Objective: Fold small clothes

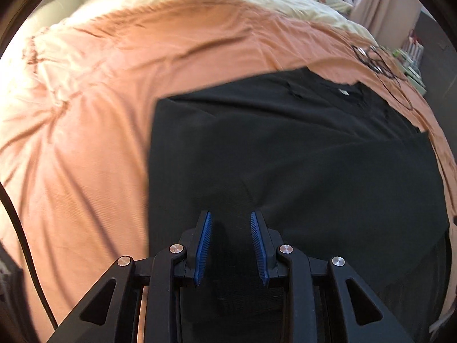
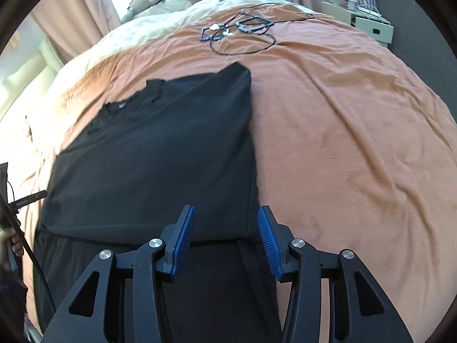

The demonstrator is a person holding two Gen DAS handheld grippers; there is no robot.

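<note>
Here's the black shirt [image 2: 160, 143] laid out on the orange bedspread [image 2: 342, 143], collar end pointing away toward the pillows. Both long sides look tucked in already, giving straight edges left and right, so by my reading the lengthwise folds are done. Nearer the cameras a second dark layer lies under the upper slab's lower edge, though I can't tell exactly how the layers stack.

The left gripper [image 1: 230, 228] hovers over the near part of the shirt, jaws parted, nothing between the blue pads. The right gripper [image 2: 226, 225] hangs over the shirt's right edge by the near corner, jaws open wider, also empty.

What's left, I'd judge: bring the near end up toward the collar, perhaps once more, then smooth it flat. A tangle of black cable [image 2: 242, 34] sits well beyond the shirt, out of the way.
</note>
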